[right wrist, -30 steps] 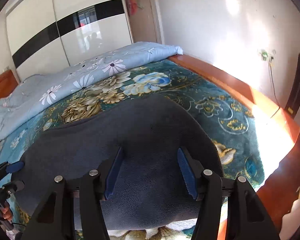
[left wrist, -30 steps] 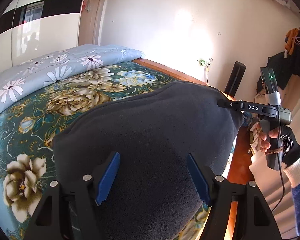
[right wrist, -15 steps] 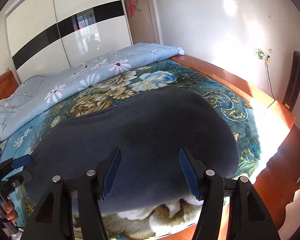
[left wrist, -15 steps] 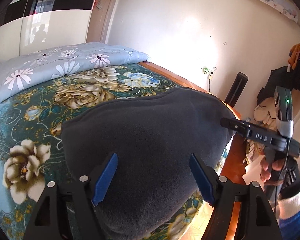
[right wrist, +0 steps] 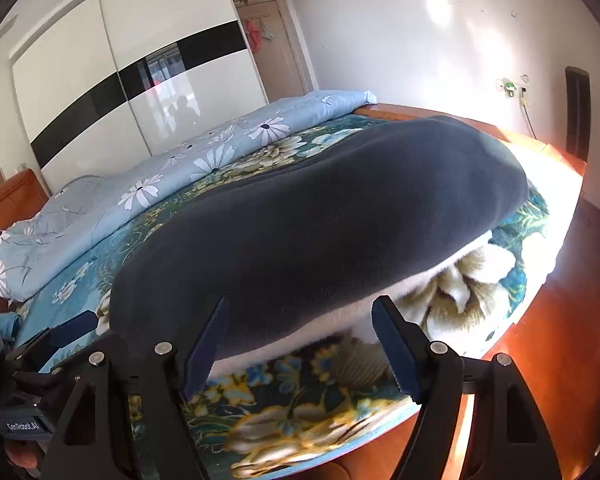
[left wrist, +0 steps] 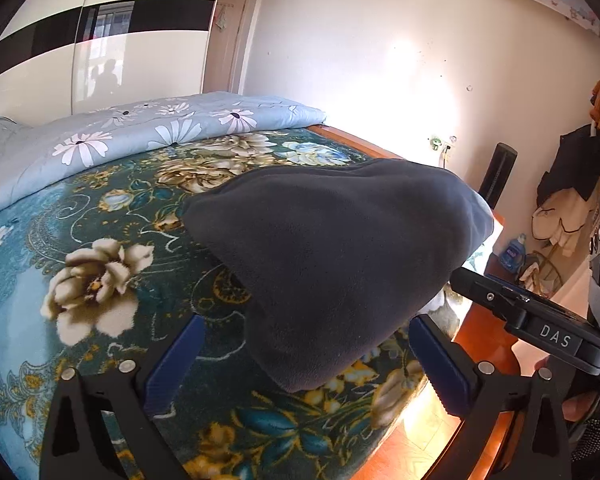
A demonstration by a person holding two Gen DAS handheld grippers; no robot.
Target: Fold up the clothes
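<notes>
A dark grey fleece garment (left wrist: 340, 248) lies folded on the floral blanket (left wrist: 100, 280) near the bed's foot. Its white lining shows along the near edge (right wrist: 320, 328). My left gripper (left wrist: 308, 364) hovers at the garment's near corner with its jaws opening wide. The corner lies between the blue pads (left wrist: 172, 364), and they do not press on it. My right gripper (right wrist: 300, 352) is at the garment's long near edge, jaws opening, pads clear of the cloth. In each wrist view the other gripper shows at the side: the right gripper (left wrist: 472, 284) and the left gripper (right wrist: 56, 336).
A light blue daisy quilt (left wrist: 148, 132) lies bunched along the far side of the bed. The orange wooden bed frame (right wrist: 540, 312) borders the blanket. A dark chair back (left wrist: 500, 176), hanging clothes (left wrist: 572, 168) and a blue bottle (left wrist: 514, 252) stand by the wall.
Both grippers have drawn back towards the bed's near edge and their jaws have widened. The garment now lies further ahead of them, with blanket visible under the left fingers.
</notes>
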